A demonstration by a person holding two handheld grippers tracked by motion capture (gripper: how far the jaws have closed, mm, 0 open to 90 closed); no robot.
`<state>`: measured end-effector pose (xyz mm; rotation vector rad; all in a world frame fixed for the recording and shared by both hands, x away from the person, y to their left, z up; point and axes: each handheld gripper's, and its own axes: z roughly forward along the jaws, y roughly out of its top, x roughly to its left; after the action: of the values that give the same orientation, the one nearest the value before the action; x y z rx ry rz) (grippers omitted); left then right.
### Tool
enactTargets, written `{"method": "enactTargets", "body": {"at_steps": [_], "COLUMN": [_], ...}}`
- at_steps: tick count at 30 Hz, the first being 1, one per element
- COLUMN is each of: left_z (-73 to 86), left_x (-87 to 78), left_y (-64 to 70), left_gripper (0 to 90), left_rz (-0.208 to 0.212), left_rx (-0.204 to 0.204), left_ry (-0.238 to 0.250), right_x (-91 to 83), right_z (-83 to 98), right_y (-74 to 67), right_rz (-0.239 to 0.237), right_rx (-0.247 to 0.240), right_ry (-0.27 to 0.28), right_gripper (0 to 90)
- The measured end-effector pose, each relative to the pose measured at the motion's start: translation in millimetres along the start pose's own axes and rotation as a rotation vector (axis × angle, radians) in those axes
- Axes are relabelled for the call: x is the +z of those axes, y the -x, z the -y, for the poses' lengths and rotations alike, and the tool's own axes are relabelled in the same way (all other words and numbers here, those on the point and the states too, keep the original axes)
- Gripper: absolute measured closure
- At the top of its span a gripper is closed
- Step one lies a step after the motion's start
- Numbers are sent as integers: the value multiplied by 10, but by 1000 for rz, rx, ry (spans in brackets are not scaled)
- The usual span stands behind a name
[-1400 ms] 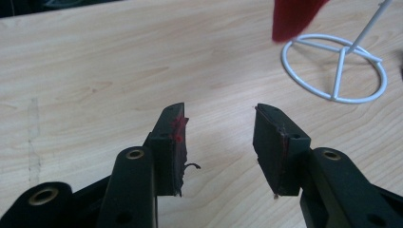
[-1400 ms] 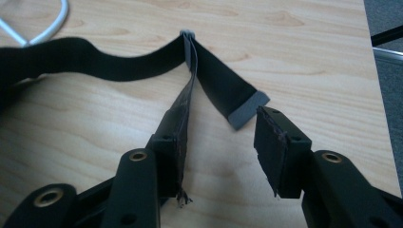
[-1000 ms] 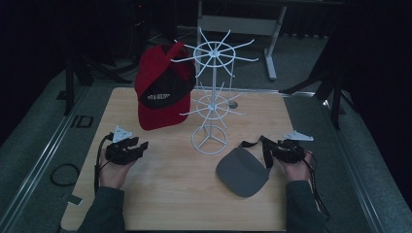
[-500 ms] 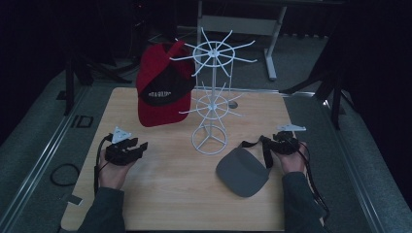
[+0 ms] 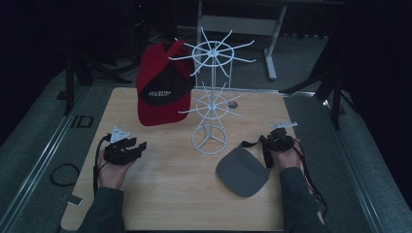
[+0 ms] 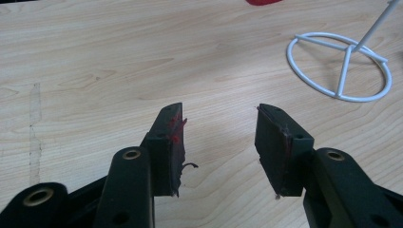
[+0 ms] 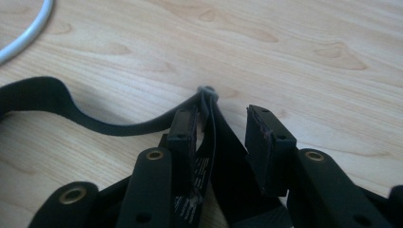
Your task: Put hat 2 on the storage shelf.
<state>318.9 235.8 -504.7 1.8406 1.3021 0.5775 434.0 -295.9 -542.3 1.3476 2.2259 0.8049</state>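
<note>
Right tool (image 7: 221, 142) sits at the near right of the bench (image 5: 170, 194), its jaws just closing around the black strap (image 7: 71, 114) of the grey cap (image 5: 243, 171), pads not yet pressing. Left tool (image 6: 218, 142) rests at near left, jaws wide and empty. Behind, a red cap (image 5: 160, 92) hangs on the white wire rack (image 5: 211, 104).

Room dark. Light wood desk (image 5: 160, 194) stands on grey carpet (image 5: 39, 145). Grey metal table frame (image 5: 243, 24) behind. Black cable loop (image 5: 63, 174) on floor at left.
</note>
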Motion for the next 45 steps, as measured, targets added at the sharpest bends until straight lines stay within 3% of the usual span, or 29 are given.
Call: {"method": "enactTargets", "body": {"at_steps": [6,15,20,24,29,36,40,45], "left_z": [2,7,7,9,11,10,10,10], "left_x": [8,10,10,10,8,2,2,-4], "left_y": [3,2,7,-4,-2,-2,-7,-9], "left_gripper": [532,531,531,530,530,531,530,531], "left_rz": [0,-2,-3,-6,-6,-9,-9,-11], "left_rx": [2,2,4,1,-1,-5,-6,-8], "left_ry": [-5,-5,-5,-3,-1,4,5,5], "right_x": [35,67,73,48,-46,-182,-251,-330], "right_z": [-19,-43,-53,-43,-53,-71,-83,-111], "right_y": [5,-6,-43,-46,-20,4,10,2], "right_rz": [-12,-34,7,0,-49,-100,-140,-173], "right_rx": [-5,45,65,116,217,316,358,374], "right_ry": [-46,-103,-98,-56,40,155,218,272], "right_gripper": [661,800,867,870,871,872,872,872]}}
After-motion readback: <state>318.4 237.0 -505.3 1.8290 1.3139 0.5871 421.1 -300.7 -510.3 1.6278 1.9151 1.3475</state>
